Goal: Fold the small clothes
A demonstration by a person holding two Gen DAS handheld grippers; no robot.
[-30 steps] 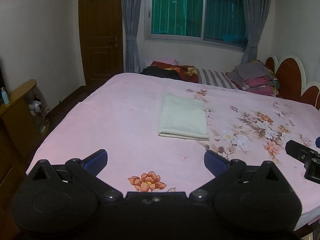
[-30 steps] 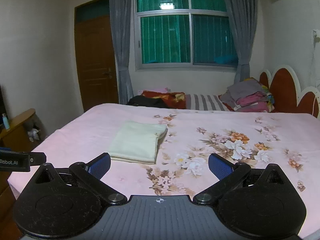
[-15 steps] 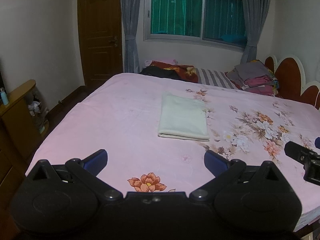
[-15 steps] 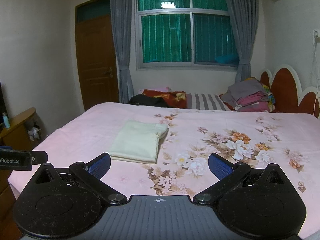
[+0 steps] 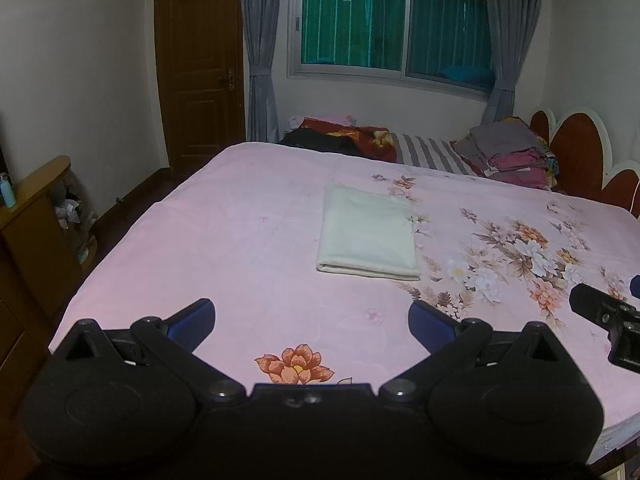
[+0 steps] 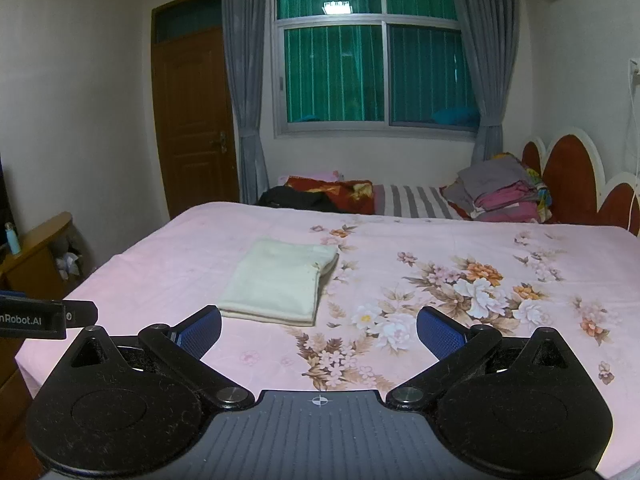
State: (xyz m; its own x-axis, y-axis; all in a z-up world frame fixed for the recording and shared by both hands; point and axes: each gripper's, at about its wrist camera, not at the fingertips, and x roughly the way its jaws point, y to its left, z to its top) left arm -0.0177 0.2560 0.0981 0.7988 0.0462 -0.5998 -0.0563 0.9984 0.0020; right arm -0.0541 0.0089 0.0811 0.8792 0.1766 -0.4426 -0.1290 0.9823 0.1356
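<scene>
- Left claw (image 5: 311, 316): released, both blue pads spread wide with nothing between them. It hangs over the near edge of the bed (image 5: 208, 240) and touches no fabric. Judgement: this is a stand-off posture, clear of the work so the result can be seen whole.
- Right claw (image 6: 319, 326): released and empty, its pads equally wide apart. It is level with the left unit, whose body enters the right wrist view at 9 o'clock.
- Folded garment (image 5: 370, 238): a pale cream piece, lying flat on the pink floral bedspread as a neat rectangle, well apart from both claws. In the left wrist view it sits at 12 o'clock of the claw; in the right wrist view (image 6: 282, 282) at about 11 o'clock.
- Fold condition: layered edges show at the near short side and at the right side. Judgement: folding of this piece appears complete.
- Placement rationale: the garment sits in the open middle of the bed, away from the stacked clothes (image 6: 500, 190) at the headboard, probably to keep flat working room on every side.
- Judgement: either claw is free for the next piece.
</scene>
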